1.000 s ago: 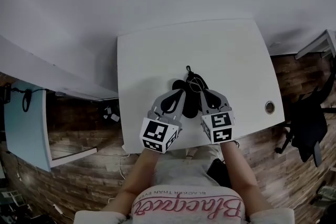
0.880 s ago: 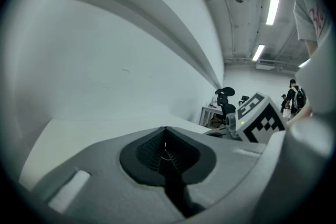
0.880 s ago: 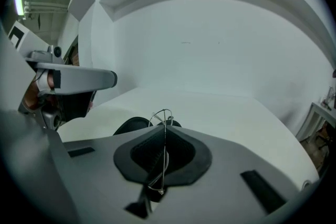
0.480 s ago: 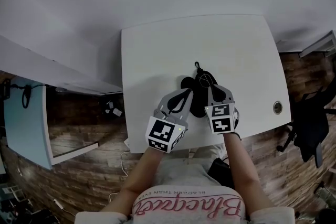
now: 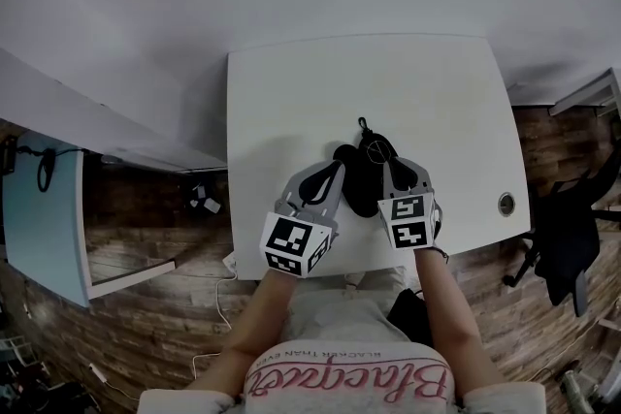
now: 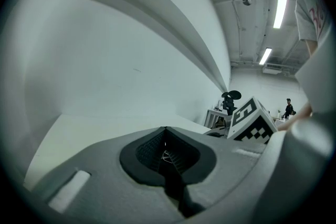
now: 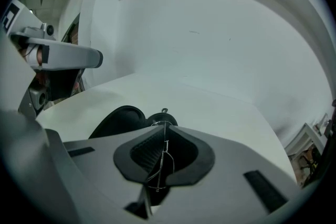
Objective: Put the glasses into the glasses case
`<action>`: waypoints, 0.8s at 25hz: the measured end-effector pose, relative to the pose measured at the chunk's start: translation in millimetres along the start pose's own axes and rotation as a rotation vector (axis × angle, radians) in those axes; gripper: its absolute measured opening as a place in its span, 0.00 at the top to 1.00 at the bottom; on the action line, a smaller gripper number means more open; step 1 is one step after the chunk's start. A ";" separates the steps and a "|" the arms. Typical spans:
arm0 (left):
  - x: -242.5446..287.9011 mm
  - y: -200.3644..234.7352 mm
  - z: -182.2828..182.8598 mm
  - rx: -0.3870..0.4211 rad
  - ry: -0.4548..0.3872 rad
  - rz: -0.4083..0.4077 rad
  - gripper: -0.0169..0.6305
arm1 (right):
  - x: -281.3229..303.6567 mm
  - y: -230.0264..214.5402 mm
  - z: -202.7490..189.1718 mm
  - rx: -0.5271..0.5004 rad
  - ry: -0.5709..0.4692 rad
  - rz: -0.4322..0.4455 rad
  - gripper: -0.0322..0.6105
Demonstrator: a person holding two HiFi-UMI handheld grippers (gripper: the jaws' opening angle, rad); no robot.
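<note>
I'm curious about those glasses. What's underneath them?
The black case on the white table sits below the glasses. The right gripper pinching them covers part of the case.
</note>
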State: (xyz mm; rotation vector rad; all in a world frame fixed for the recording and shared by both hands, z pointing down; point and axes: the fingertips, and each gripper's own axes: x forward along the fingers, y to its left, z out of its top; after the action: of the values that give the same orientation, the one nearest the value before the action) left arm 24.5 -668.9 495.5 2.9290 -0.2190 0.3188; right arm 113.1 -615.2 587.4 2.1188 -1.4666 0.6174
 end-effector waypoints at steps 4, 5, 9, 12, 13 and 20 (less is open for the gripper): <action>-1.6 -5.8 10.2 0.001 -0.021 0.021 0.96 | -21.2 -5.4 17.4 0.025 -0.060 0.020 0.93; -2.5 -8.2 13.5 0.002 -0.028 0.028 0.96 | -27.4 -6.2 22.5 0.026 -0.080 0.031 0.93; -8.2 -21.6 27.4 0.009 -0.064 0.056 0.96 | -54.3 -8.1 43.4 0.012 -0.168 0.076 0.93; -13.2 -33.5 37.4 0.015 -0.086 0.076 0.96 | -74.6 -7.6 57.0 0.030 -0.222 0.123 0.94; -15.2 -37.5 41.6 0.018 -0.095 0.084 0.96 | -81.4 -7.0 61.9 0.032 -0.238 0.139 0.94; -24.3 -64.8 67.5 0.057 -0.152 0.129 0.96 | -129.7 -7.0 100.2 0.040 -0.374 0.261 0.94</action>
State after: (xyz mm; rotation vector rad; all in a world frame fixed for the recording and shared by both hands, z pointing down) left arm 25.2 -616.4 414.3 3.0036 -0.4289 0.1213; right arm 86.9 -581.5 428.9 2.1745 -1.9707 0.3519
